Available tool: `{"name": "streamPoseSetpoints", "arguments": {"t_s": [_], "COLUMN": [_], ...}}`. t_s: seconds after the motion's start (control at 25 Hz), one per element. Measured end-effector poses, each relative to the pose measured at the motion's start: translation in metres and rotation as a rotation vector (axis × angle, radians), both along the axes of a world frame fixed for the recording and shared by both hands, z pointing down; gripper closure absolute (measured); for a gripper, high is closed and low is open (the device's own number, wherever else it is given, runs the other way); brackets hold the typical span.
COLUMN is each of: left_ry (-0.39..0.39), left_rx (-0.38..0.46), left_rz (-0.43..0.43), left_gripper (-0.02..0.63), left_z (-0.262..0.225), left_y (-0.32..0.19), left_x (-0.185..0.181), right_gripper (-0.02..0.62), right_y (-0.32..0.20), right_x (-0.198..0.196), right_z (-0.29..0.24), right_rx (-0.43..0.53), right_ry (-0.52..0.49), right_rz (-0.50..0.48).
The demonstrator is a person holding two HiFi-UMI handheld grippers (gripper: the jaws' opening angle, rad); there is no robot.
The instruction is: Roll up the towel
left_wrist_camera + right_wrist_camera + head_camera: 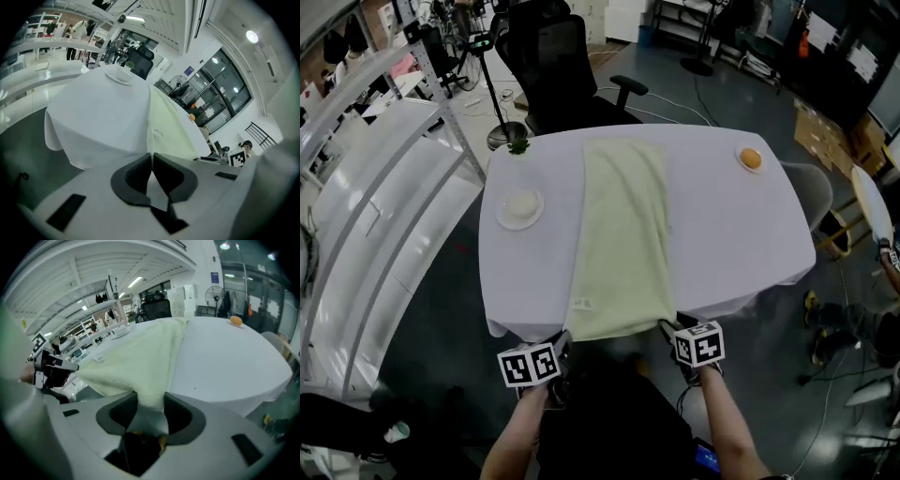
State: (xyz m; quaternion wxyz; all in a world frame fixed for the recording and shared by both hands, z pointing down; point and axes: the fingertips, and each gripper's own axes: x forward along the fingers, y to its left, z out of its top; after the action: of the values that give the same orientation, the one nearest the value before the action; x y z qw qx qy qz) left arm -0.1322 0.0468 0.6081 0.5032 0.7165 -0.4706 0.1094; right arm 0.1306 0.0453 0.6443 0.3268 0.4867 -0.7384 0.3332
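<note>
A pale green towel (623, 234) lies lengthwise down the middle of the white-clothed table (727, 234), its near end hanging over the front edge. My left gripper (564, 339) is at the towel's near left corner. In the left gripper view the towel (173, 126) runs down into the left gripper (151, 157), whose jaws are shut on a thin fold of its edge. My right gripper (669, 328) is at the near right corner. In the right gripper view the right gripper (150, 399) has the fluffy towel (140, 357) corner filling the gap between its pads.
A white plate (520, 206) sits left of the towel, and an orange (750, 158) lies at the far right corner. A small green thing (518, 146) is at the far left edge. A black office chair (553, 56) stands behind the table.
</note>
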Motion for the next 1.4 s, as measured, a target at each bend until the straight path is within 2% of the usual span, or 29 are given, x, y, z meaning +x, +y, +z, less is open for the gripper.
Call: {"name": "streamPoseSetpoints", "arguments": {"t_s": [0.2, 0.28, 0.32, 0.4, 0.48, 0.52, 0.6, 0.72, 0.84, 1.0, 1.16, 1.24, 1.4], "left_ry": [0.0, 0.015, 0.017, 0.005, -0.003, 0.0, 0.01, 0.017, 0.046, 0.117, 0.155, 0.157, 0.185], "left_rx": [0.0, -0.006, -0.009, -0.01, 0.0, 0.008, 0.022, 0.051, 0.089, 0.124, 0.155, 0.154, 0.115], "left_rz": [-0.03, -0.043, -0.045, -0.034, -0.009, 0.0, 0.012, 0.033, 0.042, 0.001, -0.036, -0.06, -0.123], "left_gripper": [0.575, 0.575, 0.575, 0.575, 0.575, 0.575, 0.574, 0.574, 0.575, 0.574, 0.574, 0.574, 0.574], "left_z": [-0.005, -0.008, -0.008, -0.009, -0.011, -0.014, -0.021, -0.033, -0.047, -0.069, -0.079, -0.079, -0.079], "left_y": [-0.003, -0.005, -0.005, -0.005, -0.005, -0.005, -0.007, -0.009, -0.015, -0.035, -0.067, -0.082, -0.118], "left_x": [-0.012, -0.014, -0.015, -0.015, -0.012, -0.011, -0.007, -0.003, 0.002, 0.005, 0.01, 0.012, 0.017], "right_gripper": [0.27, 0.259, 0.275, 0.354, 0.458, 0.5, 0.542, 0.554, 0.554, 0.546, 0.537, 0.572, 0.584], "right_y": [0.016, 0.019, 0.018, 0.013, 0.01, 0.009, 0.012, 0.019, 0.022, 0.01, -0.019, -0.035, -0.071], "right_x": [-0.006, -0.014, -0.018, -0.025, -0.027, -0.027, -0.025, -0.02, -0.011, -0.003, 0.006, 0.014, 0.025], "right_z": [0.017, 0.024, 0.025, 0.023, 0.015, 0.01, -0.002, -0.024, -0.045, -0.08, -0.104, -0.108, -0.108], "right_rx": [-0.064, -0.074, -0.068, -0.037, -0.002, 0.01, 0.018, 0.015, 0.021, 0.065, 0.109, 0.114, 0.087], "right_ry": [-0.157, -0.264, -0.324, -0.425, -0.463, -0.46, -0.437, -0.416, -0.349, -0.265, -0.186, -0.15, -0.124], "right_rz": [0.052, 0.088, 0.112, 0.161, 0.178, 0.174, 0.168, 0.199, 0.23, 0.246, 0.234, 0.241, 0.225]}}
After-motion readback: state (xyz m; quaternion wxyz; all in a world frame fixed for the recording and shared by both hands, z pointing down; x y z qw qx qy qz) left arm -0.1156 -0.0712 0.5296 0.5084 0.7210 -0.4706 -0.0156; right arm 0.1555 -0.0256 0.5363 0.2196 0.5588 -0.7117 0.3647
